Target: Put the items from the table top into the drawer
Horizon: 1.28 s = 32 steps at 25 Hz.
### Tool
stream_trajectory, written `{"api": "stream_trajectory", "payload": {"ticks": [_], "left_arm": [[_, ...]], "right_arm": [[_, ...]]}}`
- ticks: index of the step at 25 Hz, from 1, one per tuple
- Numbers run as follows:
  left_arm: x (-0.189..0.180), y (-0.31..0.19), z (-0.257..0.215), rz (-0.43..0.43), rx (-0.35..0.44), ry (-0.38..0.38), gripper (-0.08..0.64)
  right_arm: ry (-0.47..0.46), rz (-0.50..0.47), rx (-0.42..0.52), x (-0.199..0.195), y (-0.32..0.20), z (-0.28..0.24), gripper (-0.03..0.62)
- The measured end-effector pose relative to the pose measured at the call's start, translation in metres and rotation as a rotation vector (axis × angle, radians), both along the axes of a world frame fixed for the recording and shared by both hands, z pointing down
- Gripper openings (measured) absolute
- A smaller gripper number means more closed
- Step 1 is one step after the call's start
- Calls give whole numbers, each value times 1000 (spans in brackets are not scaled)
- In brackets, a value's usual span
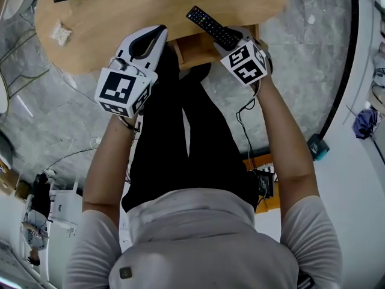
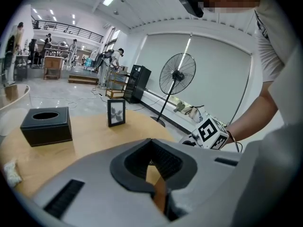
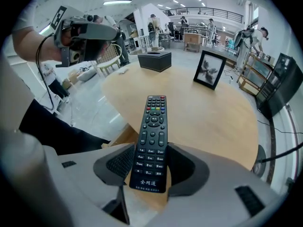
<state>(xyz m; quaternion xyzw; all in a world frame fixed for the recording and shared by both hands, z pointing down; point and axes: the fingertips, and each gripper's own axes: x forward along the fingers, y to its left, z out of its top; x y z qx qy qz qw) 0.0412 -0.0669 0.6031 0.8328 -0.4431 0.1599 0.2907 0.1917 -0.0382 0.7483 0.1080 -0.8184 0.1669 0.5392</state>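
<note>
My right gripper [image 1: 233,39] [image 3: 151,161] is shut on the near end of a black remote [image 1: 210,26] [image 3: 154,126]. The remote's far end sticks out over the edge of the round wooden table [image 1: 120,11] [image 3: 199,112]. My left gripper [image 1: 161,32] [image 2: 151,142] hovers at the table's near edge, fingertips together and nothing between them. A wooden drawer [image 1: 195,50] shows under the table edge, between the two grippers. On the table stand a black tissue box [image 2: 46,125] [image 3: 155,60] and a small photo frame [image 2: 116,112] [image 3: 209,70].
A small white crumpled thing [image 1: 60,33] [image 2: 10,171] lies near the table's left edge. The person's legs fill the space below the table. A standing fan [image 2: 177,77] and black cabinets stand beyond it, and cables run across the grey floor.
</note>
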Motion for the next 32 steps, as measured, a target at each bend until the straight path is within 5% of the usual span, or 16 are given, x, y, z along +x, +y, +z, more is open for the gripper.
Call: {"api": "stream_trajectory", "payload": {"ticks": [32], "left_arm": [[47, 67, 100, -40, -89, 8, 9]], "right_arm": [[46, -486, 16, 34, 71, 109, 229]]}}
